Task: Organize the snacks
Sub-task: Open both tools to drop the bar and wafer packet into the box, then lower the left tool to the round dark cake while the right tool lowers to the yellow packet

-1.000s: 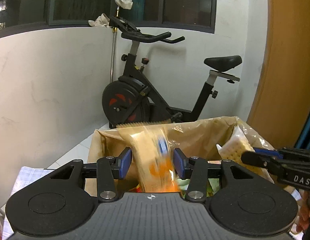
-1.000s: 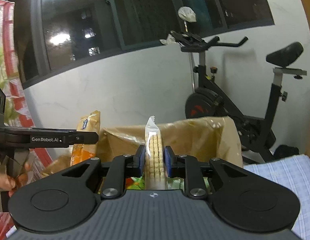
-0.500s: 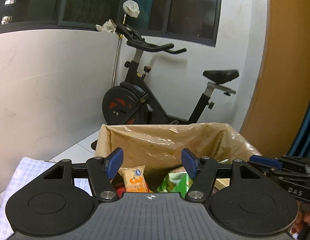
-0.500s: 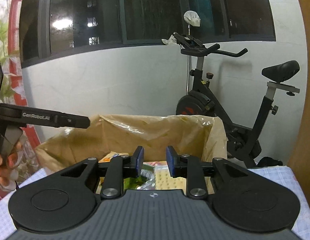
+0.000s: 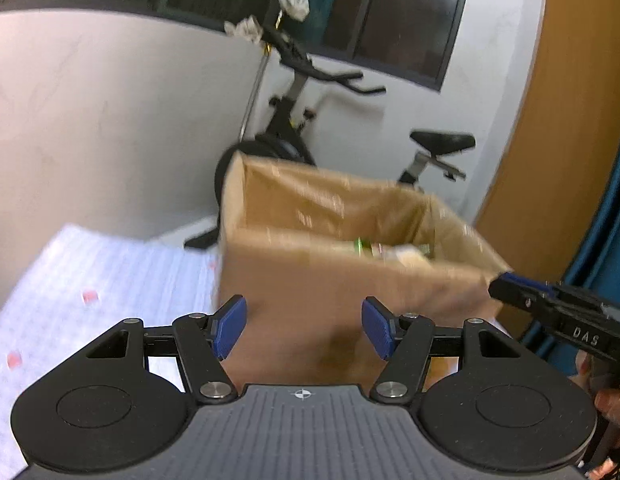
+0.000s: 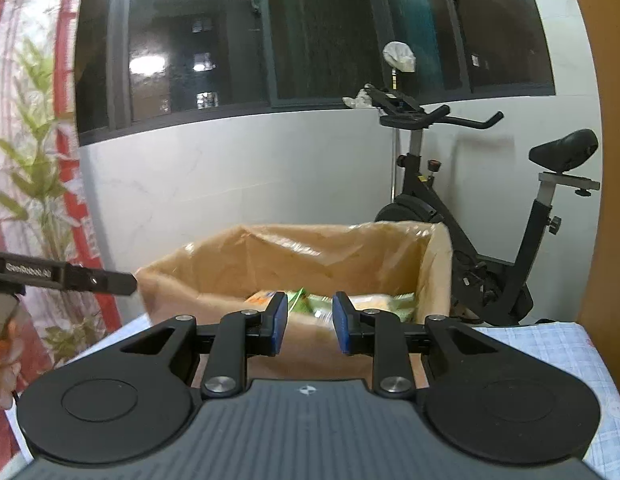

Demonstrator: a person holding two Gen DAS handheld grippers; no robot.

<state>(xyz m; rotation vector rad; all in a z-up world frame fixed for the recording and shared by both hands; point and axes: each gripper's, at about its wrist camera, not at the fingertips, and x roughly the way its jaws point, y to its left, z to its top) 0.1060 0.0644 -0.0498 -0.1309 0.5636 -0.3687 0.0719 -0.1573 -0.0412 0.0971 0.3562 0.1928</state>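
Left tongs [image 5: 302, 326]: I've got them spread apart, nothing between the blue pads, hovering just in front of the box.
Right tongs [image 6: 310, 322]: a narrow gap and empty, I see them held at the box's near wall.
Box [image 6: 238, 280]: brown cardboard with a plastic liner, standing on my checked cloth [image 5: 90, 272] over the worktop.
Snacks [image 6: 313, 302]: lying inside the box, green and orange packets, blurred.
Exercise bike [image 6: 469, 216]: right behind the box, against the white wall.
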